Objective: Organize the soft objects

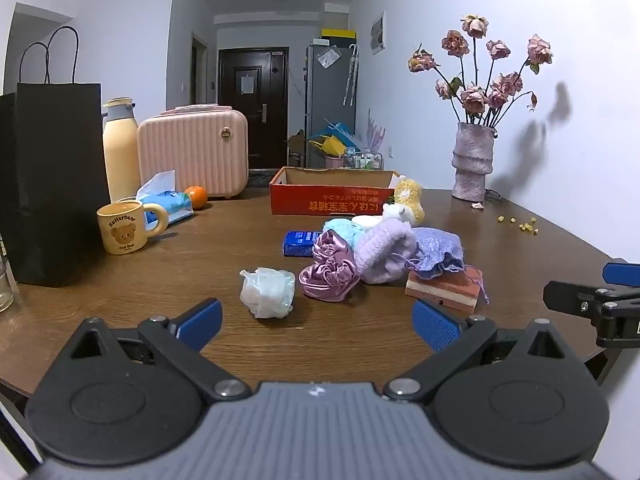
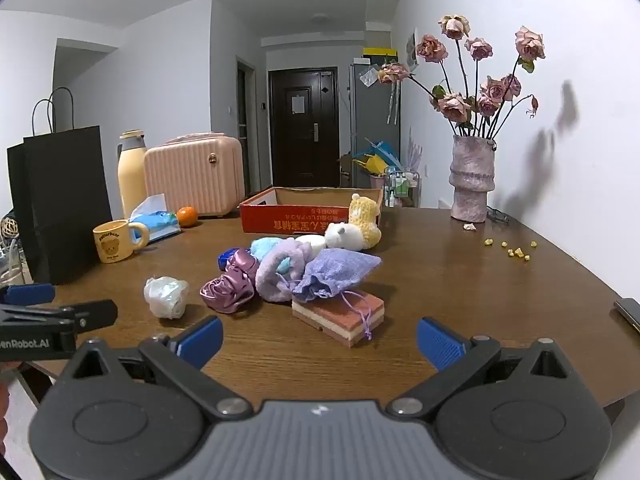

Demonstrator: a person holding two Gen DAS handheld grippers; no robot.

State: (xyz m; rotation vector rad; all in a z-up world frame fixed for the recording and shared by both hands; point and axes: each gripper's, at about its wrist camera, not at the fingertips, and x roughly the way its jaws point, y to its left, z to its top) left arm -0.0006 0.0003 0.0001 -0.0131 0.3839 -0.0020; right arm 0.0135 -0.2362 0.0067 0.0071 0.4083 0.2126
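A heap of soft things lies mid-table: a crumpled white bag (image 1: pixel 267 291) (image 2: pixel 166 296), a pink satin scrunchie (image 1: pixel 330 270) (image 2: pixel 230 284), a lilac fluffy band (image 1: pixel 386 254) (image 2: pixel 278 272), a purple drawstring pouch (image 1: pixel 438 252) (image 2: pixel 336 274) resting on a layered sponge block (image 1: pixel 442 290) (image 2: pixel 340 316), a light blue fluffy item (image 1: pixel 340 228) (image 2: pixel 264 247) and a white-and-yellow plush (image 1: pixel 406 204) (image 2: pixel 356 230). Behind them stands a red cardboard box (image 1: pixel 332 198) (image 2: pixel 296 216). My left gripper (image 1: pixel 318 326) and right gripper (image 2: pixel 320 340) hover open and empty over the table's near edge.
On the brown table (image 1: pixel 224 248) to the left stand a black paper bag (image 1: pixel 52 184), a yellow bottle (image 1: pixel 120 152), a pink case (image 1: pixel 194 152), a bear mug (image 1: pixel 120 228), a tissue pack (image 1: pixel 166 200) and an orange (image 1: pixel 196 196). A vase of dried roses (image 2: pixel 472 176) stands at the back right.
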